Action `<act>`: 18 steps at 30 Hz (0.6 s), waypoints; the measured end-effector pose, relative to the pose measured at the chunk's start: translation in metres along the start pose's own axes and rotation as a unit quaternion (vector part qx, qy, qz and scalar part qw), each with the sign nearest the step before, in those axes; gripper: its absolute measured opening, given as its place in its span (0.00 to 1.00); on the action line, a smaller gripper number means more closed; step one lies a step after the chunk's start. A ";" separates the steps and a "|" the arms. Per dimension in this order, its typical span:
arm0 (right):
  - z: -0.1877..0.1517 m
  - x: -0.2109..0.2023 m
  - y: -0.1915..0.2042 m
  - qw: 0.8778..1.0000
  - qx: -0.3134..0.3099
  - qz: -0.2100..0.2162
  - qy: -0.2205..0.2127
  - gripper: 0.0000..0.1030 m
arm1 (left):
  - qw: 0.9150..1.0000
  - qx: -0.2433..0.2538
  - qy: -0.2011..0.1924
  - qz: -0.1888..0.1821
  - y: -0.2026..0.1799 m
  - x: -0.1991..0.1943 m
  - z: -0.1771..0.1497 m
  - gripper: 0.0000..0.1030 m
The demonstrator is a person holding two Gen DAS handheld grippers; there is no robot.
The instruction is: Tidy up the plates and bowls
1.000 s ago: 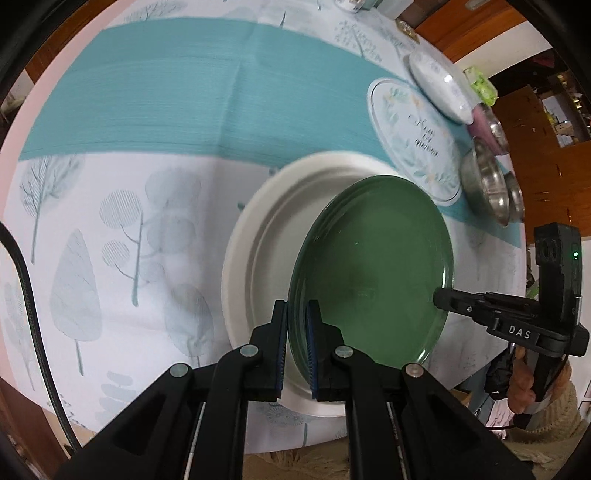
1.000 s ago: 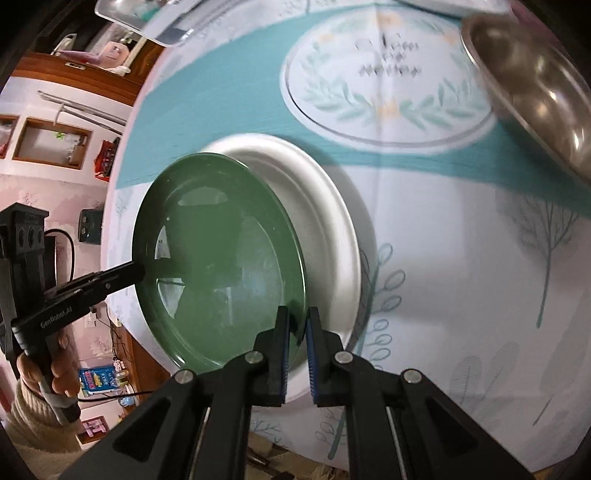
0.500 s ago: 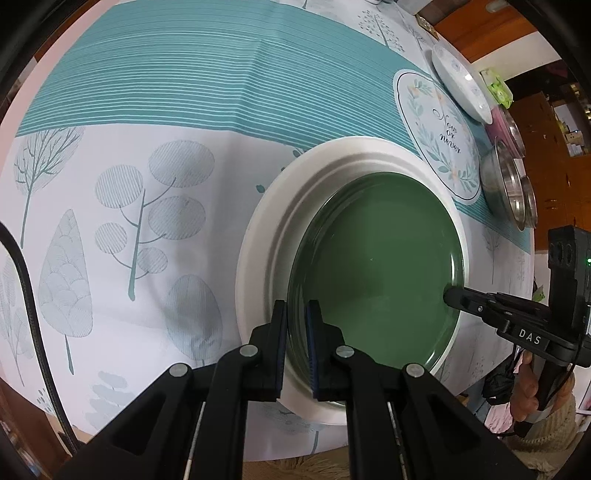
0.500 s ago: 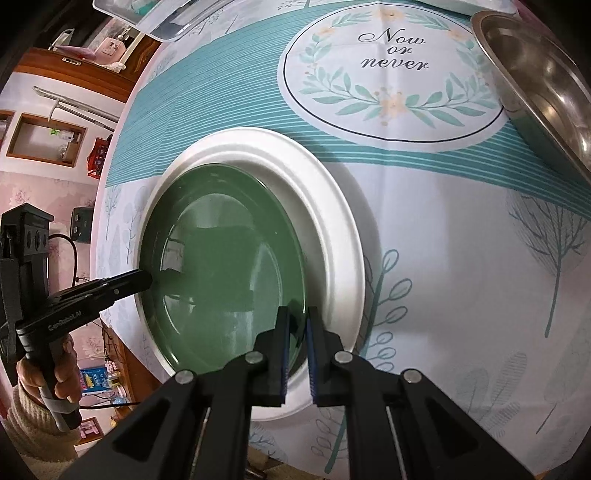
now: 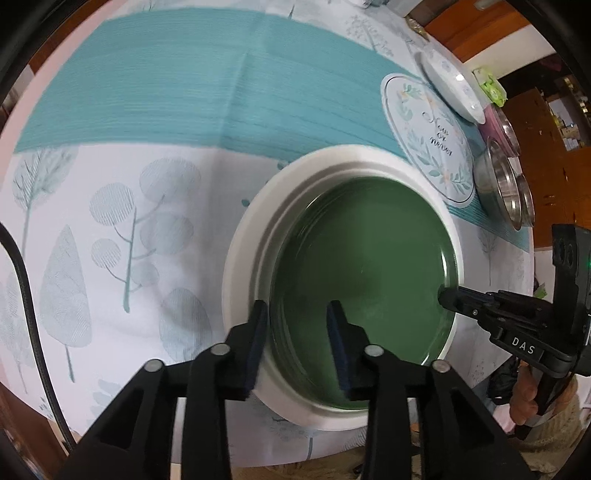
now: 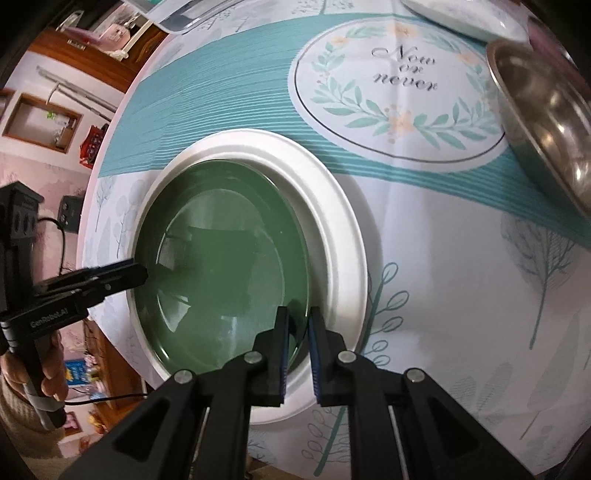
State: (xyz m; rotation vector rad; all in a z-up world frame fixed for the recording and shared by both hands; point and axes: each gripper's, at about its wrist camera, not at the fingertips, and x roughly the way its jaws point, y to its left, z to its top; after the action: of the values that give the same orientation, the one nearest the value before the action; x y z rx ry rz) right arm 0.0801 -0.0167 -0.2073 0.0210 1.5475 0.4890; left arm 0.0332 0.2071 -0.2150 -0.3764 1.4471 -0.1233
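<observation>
A green plate [image 5: 365, 269] lies flat inside a larger white plate [image 5: 240, 266] on the tree-print tablecloth. My left gripper [image 5: 297, 321] is open, its fingers straddling the green plate's near rim without gripping it. My right gripper [image 6: 297, 325] has its pads close around the green plate's [image 6: 221, 277] opposite rim, over the white plate [image 6: 332, 229]. Each gripper shows in the other's view, the right one [image 5: 448, 295] at the plate's right edge, the left one [image 6: 138, 275] at its left edge.
Steel bowls [image 5: 506, 184] and a pinkish bowl [image 5: 498, 122] stand at the right edge, with a white patterned plate [image 5: 450, 88] behind them. A steel bowl [image 6: 543, 122] is close on the right. A tray [image 6: 188, 14] sits at the far edge.
The tilted green plate came down and now lies flat in the white plate. My left gripper has opened and let go of its rim. The right gripper's jaws have parted slightly.
</observation>
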 end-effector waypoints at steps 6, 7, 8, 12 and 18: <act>-0.005 -0.020 0.000 0.999 -0.021 -0.009 -0.023 0.21 | 0.999 0.010 -0.038 0.015 -0.012 -0.025 0.001 0.54; -0.006 -0.025 0.001 0.999 -0.026 -0.009 -0.028 0.22 | 0.999 0.013 -0.044 0.018 -0.016 -0.029 0.001 0.55; -0.008 -0.030 0.002 0.999 -0.033 -0.011 -0.033 0.22 | 0.999 0.015 -0.049 0.018 -0.019 -0.033 0.000 0.55; -0.015 -0.046 0.005 0.998 -0.051 -0.018 -0.044 0.22 | 0.997 0.019 -0.067 0.011 -0.038 -0.050 -0.004 0.61; -0.033 -0.080 -0.004 0.995 -0.069 -0.018 -0.070 0.22 | 0.993 0.047 -0.109 0.007 -0.081 -0.080 -0.018 0.70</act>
State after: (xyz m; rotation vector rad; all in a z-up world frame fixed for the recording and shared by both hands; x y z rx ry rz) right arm 0.0537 -0.0554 -0.1342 -0.0773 1.3713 0.5540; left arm 0.0171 0.1522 -0.1150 -0.2924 1.2228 -0.1337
